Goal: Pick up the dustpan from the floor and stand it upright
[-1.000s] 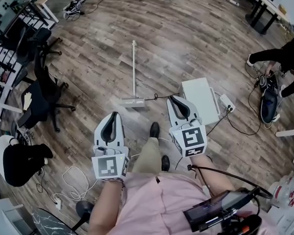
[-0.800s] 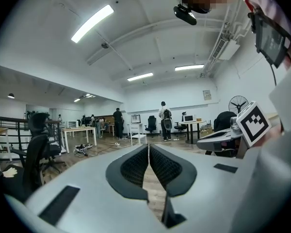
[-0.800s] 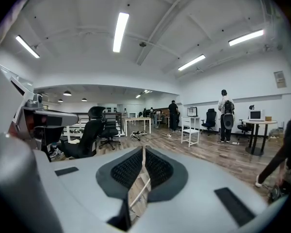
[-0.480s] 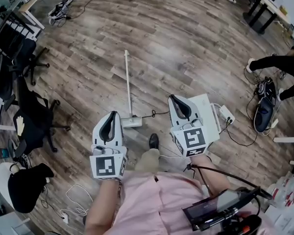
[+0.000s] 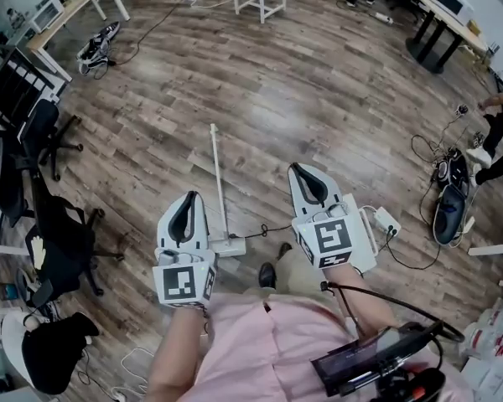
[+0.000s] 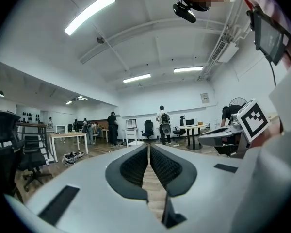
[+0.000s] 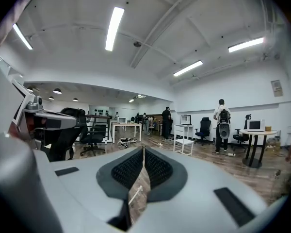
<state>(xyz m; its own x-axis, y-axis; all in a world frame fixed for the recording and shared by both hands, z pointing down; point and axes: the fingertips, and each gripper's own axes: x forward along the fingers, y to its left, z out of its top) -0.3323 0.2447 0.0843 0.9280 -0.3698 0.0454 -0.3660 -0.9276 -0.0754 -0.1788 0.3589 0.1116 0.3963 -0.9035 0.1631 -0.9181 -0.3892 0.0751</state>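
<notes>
A wood-plank floor [image 5: 318, 99] fills the room, with black office chairs [image 5: 54, 224] along its left edge. A white box [image 5: 365, 243] lies partly under the right gripper [image 5: 303, 172]. The dustpan [image 5: 219, 187] lies flat on the floor between the two grippers, its long white handle pointing away from the person and its head just beside the left gripper [image 5: 189, 199]. Both grippers hang above the floor, apart from the dustpan, each with its jaws pressed together on nothing.
</notes>
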